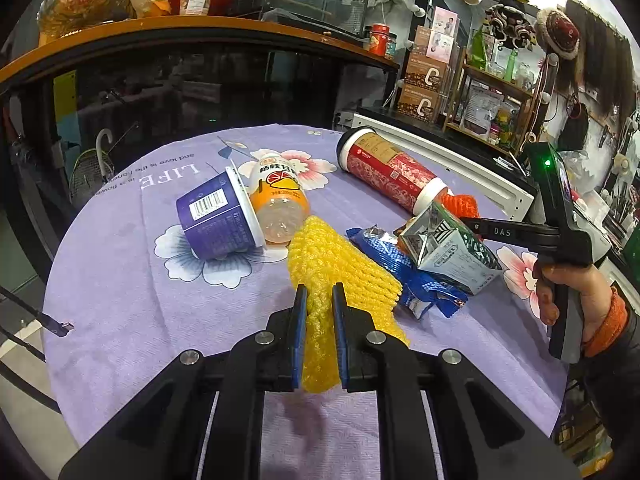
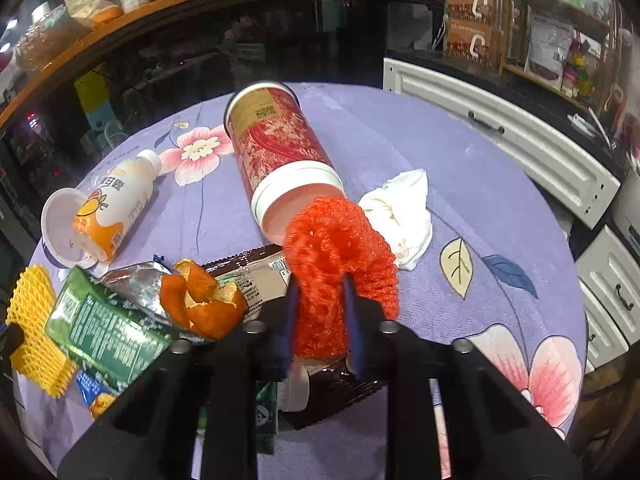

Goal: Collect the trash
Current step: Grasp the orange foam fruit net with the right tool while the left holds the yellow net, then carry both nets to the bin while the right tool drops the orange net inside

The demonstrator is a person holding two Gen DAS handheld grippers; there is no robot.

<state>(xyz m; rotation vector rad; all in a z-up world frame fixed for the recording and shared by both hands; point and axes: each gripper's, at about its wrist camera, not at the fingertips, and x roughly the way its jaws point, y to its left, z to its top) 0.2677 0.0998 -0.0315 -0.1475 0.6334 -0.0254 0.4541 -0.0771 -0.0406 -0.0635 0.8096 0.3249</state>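
Trash lies scattered on a round table with a purple flowered cloth [image 1: 120, 300]. My left gripper [image 1: 320, 292] is shut on a yellow foam fruit net [image 1: 340, 264], which sticks out ahead of the blue pads. My right gripper [image 2: 321, 284] is shut on a red foam net [image 2: 340, 248] that curls up in front of a lying red canister [image 2: 280, 148]. In the left wrist view the right gripper [image 1: 466, 220] reaches in from the right, held by a hand, beside a green-and-white carton [image 1: 452, 244].
Also on the cloth: a purple cup [image 1: 216, 216], a juice bottle [image 1: 280, 200], a blue wrapper [image 1: 404, 276], orange peel [image 2: 204, 296], a white tissue [image 2: 404, 216] and a brown wrapper [image 2: 256, 280]. White drawers [image 2: 500, 140] stand to the right, a dark counter behind.
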